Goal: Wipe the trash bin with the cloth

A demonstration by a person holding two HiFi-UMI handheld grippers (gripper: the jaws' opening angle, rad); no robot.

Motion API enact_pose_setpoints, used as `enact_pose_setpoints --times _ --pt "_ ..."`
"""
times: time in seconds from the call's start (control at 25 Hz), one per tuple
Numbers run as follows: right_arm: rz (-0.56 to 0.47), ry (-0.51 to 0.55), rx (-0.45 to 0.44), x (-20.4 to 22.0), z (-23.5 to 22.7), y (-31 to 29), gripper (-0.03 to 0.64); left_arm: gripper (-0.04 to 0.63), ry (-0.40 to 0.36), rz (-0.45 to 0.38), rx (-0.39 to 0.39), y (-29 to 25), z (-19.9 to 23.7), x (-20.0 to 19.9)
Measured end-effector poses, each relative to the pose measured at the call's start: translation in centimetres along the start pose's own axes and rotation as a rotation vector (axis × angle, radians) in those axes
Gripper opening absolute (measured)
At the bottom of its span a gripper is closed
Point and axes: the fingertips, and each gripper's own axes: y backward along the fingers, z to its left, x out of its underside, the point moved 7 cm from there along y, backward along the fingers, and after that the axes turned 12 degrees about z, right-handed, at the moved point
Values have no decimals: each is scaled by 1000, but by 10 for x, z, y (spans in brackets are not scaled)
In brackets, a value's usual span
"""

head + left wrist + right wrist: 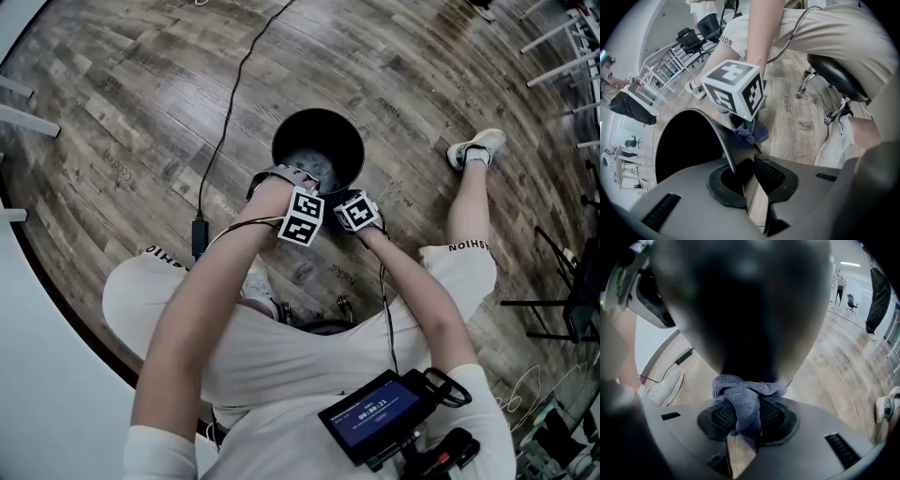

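The black trash bin (pixel 318 150) stands on the wooden floor in front of the seated person. My left gripper (pixel 743 171) is shut on the bin's near rim (pixel 723 140), one jaw inside and one outside. In the head view its marker cube (pixel 302 217) sits at the rim. My right gripper (pixel 743 420) is shut on a grey-blue cloth (pixel 744 397), whose bunched end touches the bin's dark outer wall (pixel 740 310). From the left gripper view the cloth (pixel 753 133) shows under the right gripper's cube (pixel 736 89), low on the wall's outside. The right gripper (pixel 359 212) is just right of the left.
A black cable (pixel 225 112) with a power brick (pixel 198 236) runs across the floor left of the bin. The person's shoe (pixel 478 145) is at the right, a stool base (pixel 820 79) behind. Racks and chairs (pixel 562 37) stand far right. Another person (pixel 614 89) stands in the distance.
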Motion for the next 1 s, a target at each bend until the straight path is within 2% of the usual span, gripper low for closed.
enact_pose_setpoints --times 0.28,0.44,0.56,0.68,0.8,0.88,1.0 --pt "103 -14 52 19 -14 -53 109 57 11 -9 -5 -1 2 -2" --pt "74 -39 78 18 -18 -58 109 57 25 -10 -11 -1 4 -3" --pt "110 -30 70 25 -16 -56 109 57 28 -7 -8 -2 2 -3" --pt "94 10 28 24 -5 -33 109 58 27 -11 -3 -2 1 -4" --pt "66 58 -12 23 11 2 109 120 20 -20 7 1 -2 -1" --pt "33 90 -15 24 19 25 109 147 13 -19 11 2 -4 1" --pt "-41 83 -14 20 26 62 109 161 -13 -3 0 6 -3 3"
